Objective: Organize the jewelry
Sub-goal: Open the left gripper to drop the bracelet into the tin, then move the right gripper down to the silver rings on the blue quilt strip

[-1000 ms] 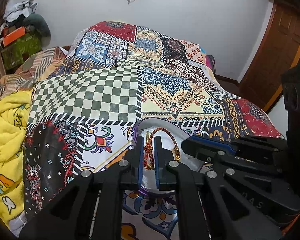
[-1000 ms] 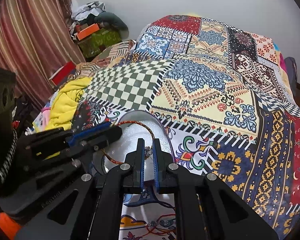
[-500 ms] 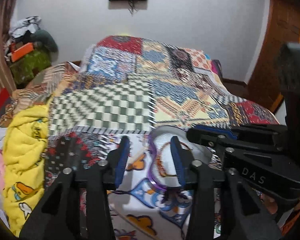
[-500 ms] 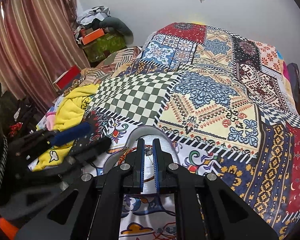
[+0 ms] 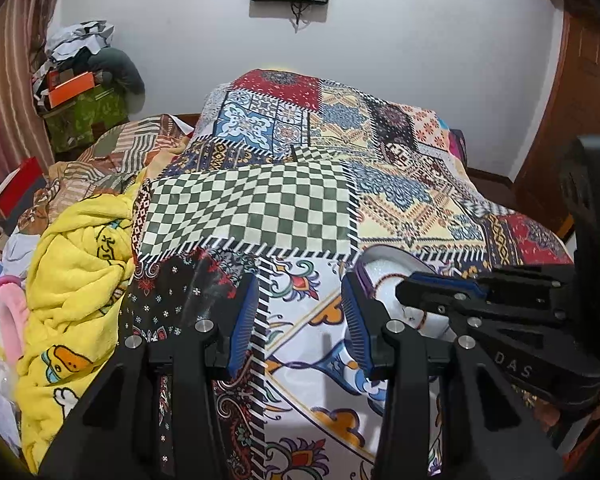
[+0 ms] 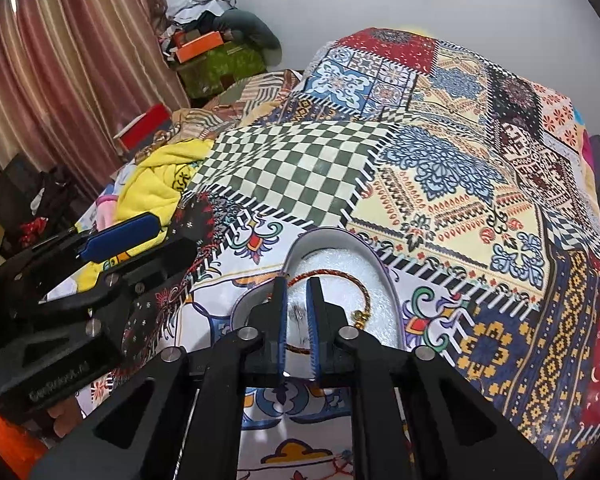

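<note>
A heart-shaped box [image 6: 300, 246] with a purple rim and white lining lies on the patchwork bedspread; it also shows in the left wrist view [image 5: 384, 254]. A red and gold braided bracelet [image 6: 352, 282] with a gold clasp lies inside it. My right gripper [image 6: 297, 312] hovers over the box with its jaws slightly apart; a small silvery piece shows between them, and I cannot tell whether it is held. My left gripper [image 5: 300, 316] is open and empty, to the left of the box above the bedspread. It shows at the left of the right wrist view [image 6: 140, 236].
A yellow cartoon blanket [image 5: 76, 276] is bunched at the bed's left side. Boxes and clothes [image 5: 80, 96] are piled in the far left corner by a striped curtain [image 6: 60, 80]. A wooden door [image 5: 580, 100] stands at the right. More jewelry cord [image 6: 340, 462] lies near the front edge.
My left gripper let go of the braided bracelet, opened wide and drew back to the left. The bracelet now lies in the box. My right gripper's jaws have parted a little.
</note>
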The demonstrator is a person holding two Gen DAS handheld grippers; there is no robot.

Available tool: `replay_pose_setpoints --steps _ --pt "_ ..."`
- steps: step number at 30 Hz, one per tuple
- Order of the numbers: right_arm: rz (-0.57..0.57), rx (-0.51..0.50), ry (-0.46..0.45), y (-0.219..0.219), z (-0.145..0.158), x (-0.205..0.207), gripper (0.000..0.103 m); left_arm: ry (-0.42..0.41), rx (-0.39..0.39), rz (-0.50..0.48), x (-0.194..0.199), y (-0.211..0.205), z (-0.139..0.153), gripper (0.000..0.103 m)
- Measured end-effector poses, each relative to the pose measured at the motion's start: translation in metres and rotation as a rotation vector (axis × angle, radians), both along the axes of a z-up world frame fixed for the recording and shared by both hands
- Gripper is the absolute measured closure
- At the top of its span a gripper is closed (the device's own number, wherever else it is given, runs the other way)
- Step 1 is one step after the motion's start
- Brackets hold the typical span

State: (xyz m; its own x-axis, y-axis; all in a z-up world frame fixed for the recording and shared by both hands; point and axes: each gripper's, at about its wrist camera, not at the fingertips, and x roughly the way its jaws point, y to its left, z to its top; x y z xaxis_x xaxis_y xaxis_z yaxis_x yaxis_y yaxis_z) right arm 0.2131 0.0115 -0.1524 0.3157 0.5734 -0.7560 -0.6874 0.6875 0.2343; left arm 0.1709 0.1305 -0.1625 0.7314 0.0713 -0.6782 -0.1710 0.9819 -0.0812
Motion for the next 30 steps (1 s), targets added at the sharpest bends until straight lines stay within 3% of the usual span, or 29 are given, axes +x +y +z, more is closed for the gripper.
replay_pose_setpoints --steps 6,18,30 --pt "-0.064 0.003 -0.068 -0.027 0.025 -0.008 0.072 -0.006 0.016 -0.031 -0.006 -0.014 0.008 0.061" --pt "-0.186 -0.021 -0.159 -0.102 0.06 -0.047 0.071 -0.034 0.007 -0.071 -0.038 -0.041 0.038 0.06" --pt "-0.281 -0.063 -0.144 -0.162 0.054 -0.084 0.071 0.03 -0.019 -0.158 -0.07 -0.086 0.031 0.059"
